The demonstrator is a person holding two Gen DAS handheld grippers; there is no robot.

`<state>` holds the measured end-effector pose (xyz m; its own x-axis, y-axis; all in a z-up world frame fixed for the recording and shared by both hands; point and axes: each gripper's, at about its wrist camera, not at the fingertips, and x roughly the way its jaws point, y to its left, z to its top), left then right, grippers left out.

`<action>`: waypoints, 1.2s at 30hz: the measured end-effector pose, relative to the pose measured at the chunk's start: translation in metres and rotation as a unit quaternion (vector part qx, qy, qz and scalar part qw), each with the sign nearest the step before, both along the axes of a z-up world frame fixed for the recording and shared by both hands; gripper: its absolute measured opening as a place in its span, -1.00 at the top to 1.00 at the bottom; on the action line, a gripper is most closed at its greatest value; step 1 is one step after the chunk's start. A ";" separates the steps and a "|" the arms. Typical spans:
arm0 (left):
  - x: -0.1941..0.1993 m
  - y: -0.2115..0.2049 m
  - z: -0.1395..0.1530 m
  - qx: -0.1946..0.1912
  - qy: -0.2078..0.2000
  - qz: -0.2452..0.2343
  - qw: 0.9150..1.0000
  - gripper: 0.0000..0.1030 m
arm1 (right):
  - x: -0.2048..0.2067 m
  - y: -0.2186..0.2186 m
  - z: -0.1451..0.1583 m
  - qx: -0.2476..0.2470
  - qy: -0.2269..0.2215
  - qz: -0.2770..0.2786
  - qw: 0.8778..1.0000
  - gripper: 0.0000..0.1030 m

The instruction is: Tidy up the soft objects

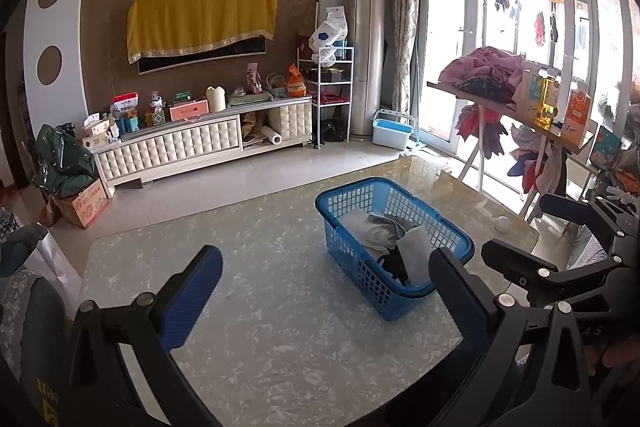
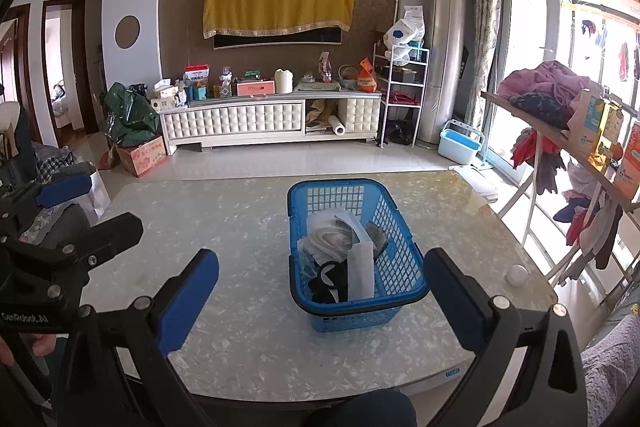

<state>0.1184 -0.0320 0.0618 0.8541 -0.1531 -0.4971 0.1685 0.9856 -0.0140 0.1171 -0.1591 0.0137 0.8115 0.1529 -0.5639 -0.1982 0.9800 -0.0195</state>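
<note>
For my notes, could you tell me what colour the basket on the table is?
The basket is blue, clearest in the right wrist view.

left wrist – angled right | right wrist – head-on | both near, share basket (image 1: 394,247) and table (image 2: 248,227)

A blue lattice basket (image 2: 394,227) stands upright on the marbled table ahead of me. Inside lie crumpled soft items: a white cloth (image 2: 326,237), a grey piece (image 2: 376,233), a black-and-white piece (image 2: 330,279) nearest me.
</note>
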 end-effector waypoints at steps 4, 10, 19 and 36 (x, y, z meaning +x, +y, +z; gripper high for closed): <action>-0.001 -0.002 0.002 0.002 -0.001 0.002 1.000 -0.99 | 0.000 0.000 0.000 0.000 0.000 0.000 1.000 -0.99; -0.001 -0.003 0.003 0.003 -0.003 0.001 1.000 -0.99 | 0.000 0.002 0.001 0.001 0.001 0.000 1.000 -0.99; 0.000 -0.004 0.002 0.004 -0.001 0.003 1.000 -0.99 | -0.001 0.001 0.001 0.002 0.003 -0.001 1.000 -0.99; -0.001 -0.005 0.002 0.003 -0.001 0.002 1.000 -0.99 | -0.002 0.001 0.001 0.003 0.002 -0.001 1.000 -0.99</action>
